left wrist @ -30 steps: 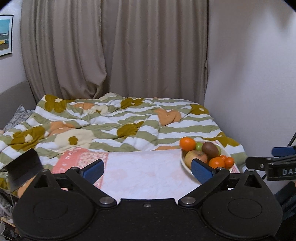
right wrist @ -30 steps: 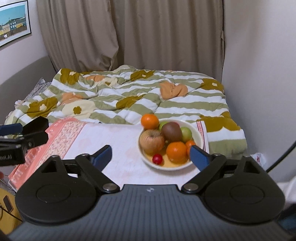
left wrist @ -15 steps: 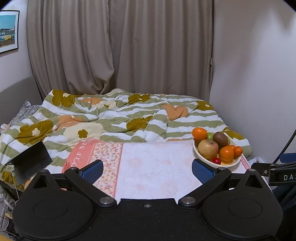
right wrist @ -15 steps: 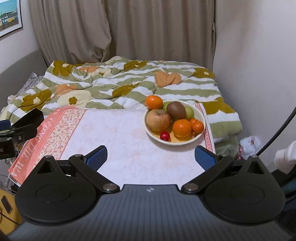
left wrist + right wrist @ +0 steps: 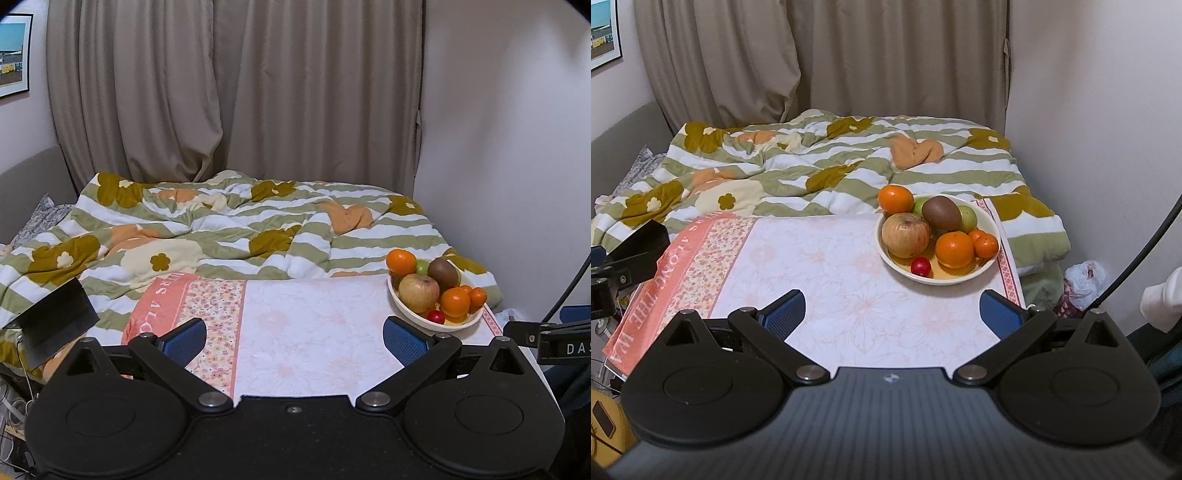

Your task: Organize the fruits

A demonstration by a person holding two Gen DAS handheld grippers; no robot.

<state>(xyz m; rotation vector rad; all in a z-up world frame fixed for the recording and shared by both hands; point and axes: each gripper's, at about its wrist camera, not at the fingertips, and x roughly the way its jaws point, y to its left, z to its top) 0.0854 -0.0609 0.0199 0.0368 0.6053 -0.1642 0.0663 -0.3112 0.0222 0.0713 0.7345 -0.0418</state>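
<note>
A cream bowl (image 5: 991, 254) stands at the far right of the cloth-covered table (image 5: 827, 280). It holds an apple (image 5: 905, 235), a kiwi (image 5: 941, 213), oranges (image 5: 954, 249), green fruit and a small red fruit (image 5: 921, 266). The bowl also shows in the left wrist view (image 5: 410, 314). My right gripper (image 5: 892, 312) is open and empty, above the table's near edge, short of the bowl. My left gripper (image 5: 293, 341) is open and empty, left of the bowl.
A bed with a striped flowered duvet (image 5: 812, 162) lies behind the table. Curtains (image 5: 236, 92) and a white wall (image 5: 1089, 129) close the back and right. A plastic bag (image 5: 1084, 278) lies on the floor at the right.
Both grippers have drawn back and up from the table. The bowl now sits farther ahead in both views, and more of the tablecloth shows. Both stay open.
</note>
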